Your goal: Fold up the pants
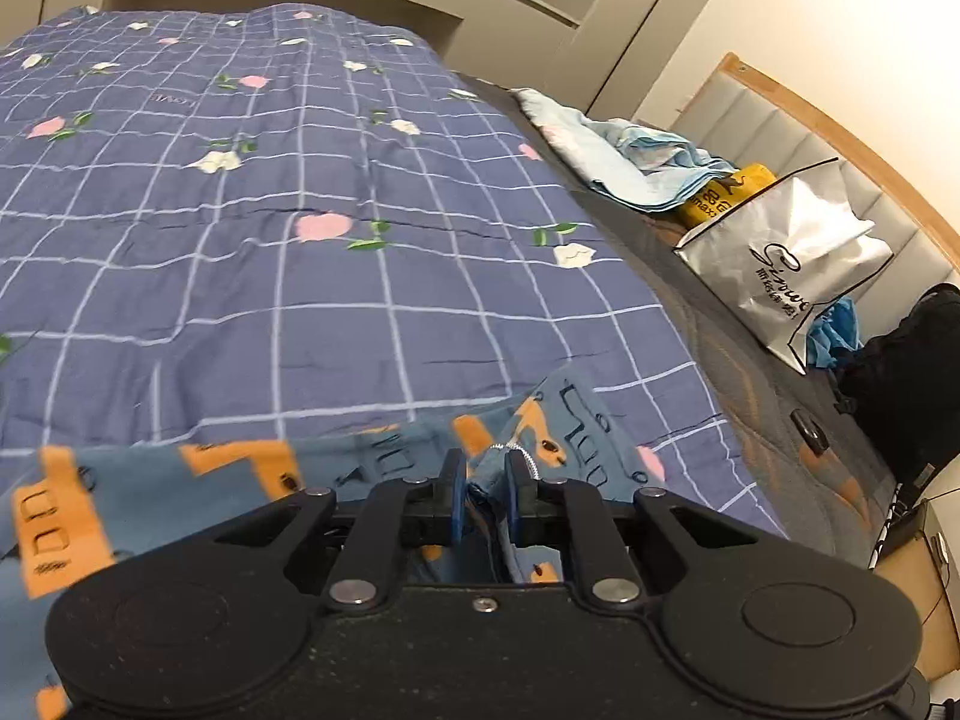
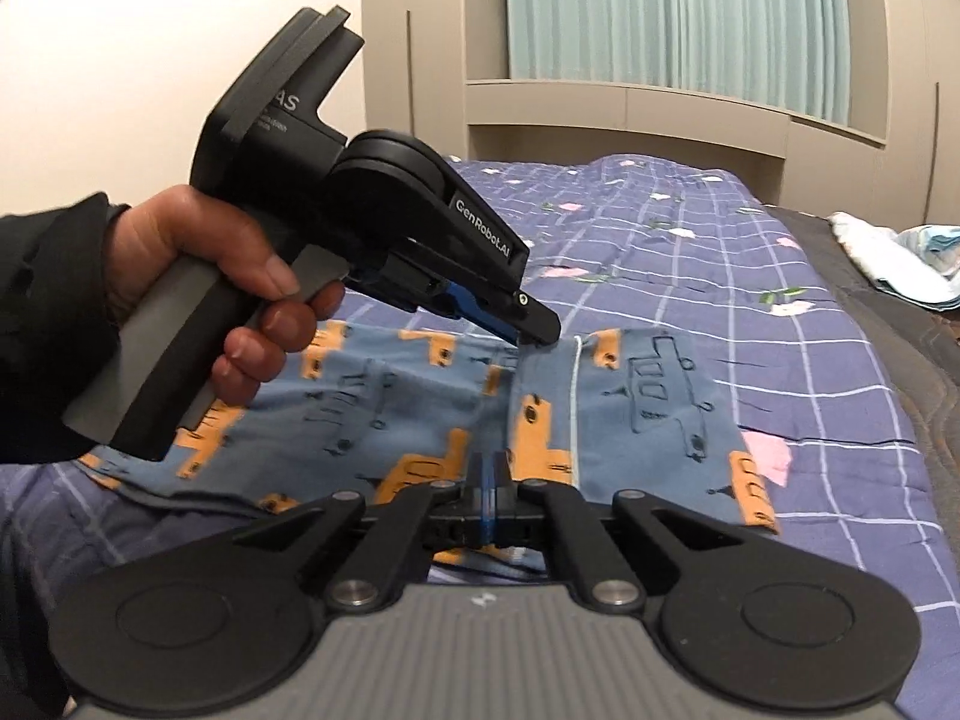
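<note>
The blue pants [image 2: 630,420] with an orange vehicle print lie on the purple checked quilt [image 2: 750,252]. In the left wrist view the pants [image 1: 240,480] stretch along the bottom. My left gripper [image 1: 483,480] is shut on a bunched fold of the pants with a white cord. It also shows in the right wrist view [image 2: 534,333], held in a hand, pinching the far edge of the pants. My right gripper [image 2: 489,480] is shut on the near edge of the pants.
The quilt [image 1: 300,180] covers the bed. Light blue bedding [image 1: 630,162], a yellow package [image 1: 726,198], a silver bag [image 1: 792,258] and a black bag [image 1: 900,372] lie along the headboard side. A beige cupboard and curtained window [image 2: 678,18] stand beyond the bed.
</note>
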Tool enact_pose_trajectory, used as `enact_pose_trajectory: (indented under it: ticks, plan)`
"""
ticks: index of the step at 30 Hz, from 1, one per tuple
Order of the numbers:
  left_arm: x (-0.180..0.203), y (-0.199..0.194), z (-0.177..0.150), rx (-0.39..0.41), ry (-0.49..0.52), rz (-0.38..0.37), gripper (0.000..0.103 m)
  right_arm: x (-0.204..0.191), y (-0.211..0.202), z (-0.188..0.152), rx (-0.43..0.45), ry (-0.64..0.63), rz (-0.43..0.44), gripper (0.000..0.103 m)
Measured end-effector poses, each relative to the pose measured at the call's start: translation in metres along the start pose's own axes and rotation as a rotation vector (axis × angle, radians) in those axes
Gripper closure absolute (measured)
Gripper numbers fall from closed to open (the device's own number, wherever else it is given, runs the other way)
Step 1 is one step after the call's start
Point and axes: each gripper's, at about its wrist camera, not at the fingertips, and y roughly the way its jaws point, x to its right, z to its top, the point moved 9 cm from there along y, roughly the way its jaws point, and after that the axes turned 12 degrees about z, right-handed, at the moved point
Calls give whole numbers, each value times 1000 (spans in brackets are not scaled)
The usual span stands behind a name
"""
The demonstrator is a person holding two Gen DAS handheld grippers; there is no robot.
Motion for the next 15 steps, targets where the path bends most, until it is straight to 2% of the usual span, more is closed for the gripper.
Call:
enact_pose_trajectory:
  ticks: [4,7,12,15]
  plan:
    - [-7,6,-7,-20,-21,4,89,2,6,-5,-15,-7,-46,102]
    - [-8,10,-8,-26,-27,6,89,10,4,-6,-15,-24,-108,89]
    - [-8,15,-7,-35,-32,8,89,15,15,-16,-77,-42,-112,83]
    - [-7,16,-6,-35,-27,8,89,11,16,-16,-82,-65,-126,81]
